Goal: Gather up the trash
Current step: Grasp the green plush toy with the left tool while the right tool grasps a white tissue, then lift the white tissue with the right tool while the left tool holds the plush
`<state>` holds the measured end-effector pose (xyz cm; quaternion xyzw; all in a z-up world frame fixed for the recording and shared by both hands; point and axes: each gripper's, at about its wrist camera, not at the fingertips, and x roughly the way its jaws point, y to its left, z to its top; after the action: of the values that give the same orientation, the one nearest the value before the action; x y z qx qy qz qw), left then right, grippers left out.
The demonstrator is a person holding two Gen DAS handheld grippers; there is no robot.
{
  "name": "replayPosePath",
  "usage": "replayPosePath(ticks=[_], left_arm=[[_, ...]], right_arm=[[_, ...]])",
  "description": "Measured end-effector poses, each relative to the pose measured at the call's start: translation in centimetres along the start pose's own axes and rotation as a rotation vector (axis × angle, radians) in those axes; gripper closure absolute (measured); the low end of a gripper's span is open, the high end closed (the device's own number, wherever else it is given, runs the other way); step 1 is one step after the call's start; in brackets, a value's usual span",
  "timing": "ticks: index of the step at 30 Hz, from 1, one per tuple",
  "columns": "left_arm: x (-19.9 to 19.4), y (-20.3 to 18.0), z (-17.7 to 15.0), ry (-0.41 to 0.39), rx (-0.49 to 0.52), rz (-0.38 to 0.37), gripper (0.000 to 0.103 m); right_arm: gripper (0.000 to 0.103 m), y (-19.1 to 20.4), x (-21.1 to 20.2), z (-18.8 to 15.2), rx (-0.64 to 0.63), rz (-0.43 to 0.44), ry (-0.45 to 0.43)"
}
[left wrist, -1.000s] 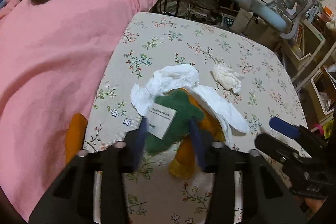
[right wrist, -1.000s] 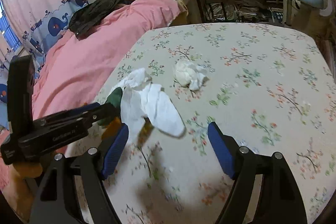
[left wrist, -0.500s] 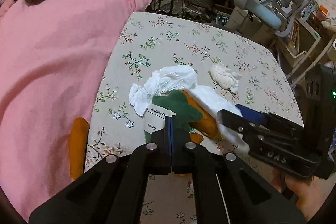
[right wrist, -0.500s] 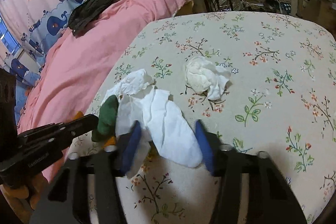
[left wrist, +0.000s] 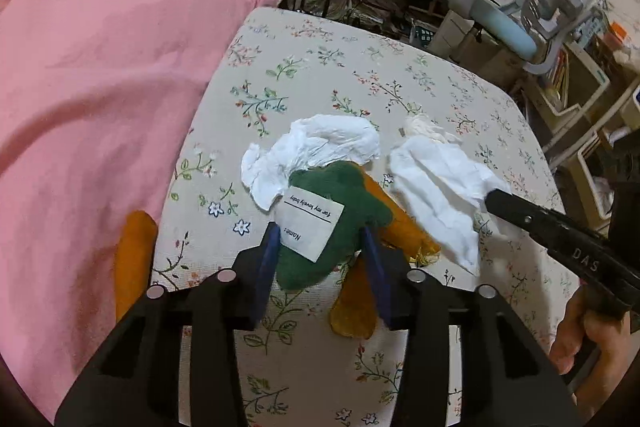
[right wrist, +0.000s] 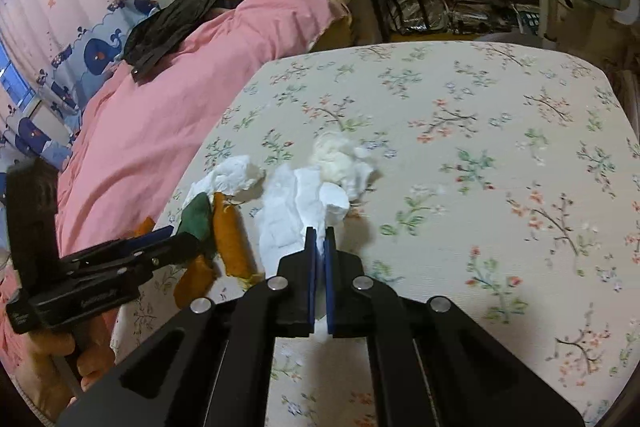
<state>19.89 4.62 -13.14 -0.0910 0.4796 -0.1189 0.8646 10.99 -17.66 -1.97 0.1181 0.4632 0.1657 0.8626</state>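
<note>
On the floral table (left wrist: 320, 67) lies a green and orange plush toy (left wrist: 340, 195) with a white label. My left gripper (left wrist: 322, 239) straddles the toy's green end; its jaws are opening, with the toy between the pads. A crumpled white tissue (left wrist: 316, 151) rests against the toy's far side. My right gripper (right wrist: 319, 233) is shut on the near edge of a flatter white tissue (right wrist: 292, 211), which trails back to a cream paper wad (right wrist: 336, 155). In the left wrist view the right gripper (left wrist: 490, 199) pinches that tissue (left wrist: 436, 187) from the right.
A bed with a pink duvet (left wrist: 100, 67) runs along the table's left edge. A blue-grey office chair (left wrist: 520, 19) and cluttered shelves stand beyond the far right corner. A hand (left wrist: 592, 339) holds the right tool. The table's right half (right wrist: 500, 147) carries nothing.
The right gripper closed on the flat tissue and drew it off the toy toward the wad. The left jaws shut in front of the toy, then spread again around its green end.
</note>
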Motion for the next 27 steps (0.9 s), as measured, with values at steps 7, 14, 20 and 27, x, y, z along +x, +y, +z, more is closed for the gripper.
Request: replayPosePath(ticks=[7, 14, 20, 27], left_arm=[[-1.8, 0.1, 0.6, -0.052, -0.006, -0.024, 0.081], [-2.8, 0.6, 1.1, -0.078, -0.021, -0.023, 0.081], [-3.0, 1.3, 1.2, -0.085, -0.042, 0.010, 0.081], [-4.7, 2.4, 1.1, -0.130, -0.073, 0.026, 0.081]], right_arm=[[0.054, 0.4, 0.5, -0.3, -0.053, -0.040, 0.033], [0.045, 2.4, 1.9, -0.6, -0.148, -0.060, 0.004], [0.094, 3.3, 3.2, -1.5, -0.258, -0.153, 0.047], [0.099, 2.3, 0.0, -0.9, -0.183, -0.106, -0.011]])
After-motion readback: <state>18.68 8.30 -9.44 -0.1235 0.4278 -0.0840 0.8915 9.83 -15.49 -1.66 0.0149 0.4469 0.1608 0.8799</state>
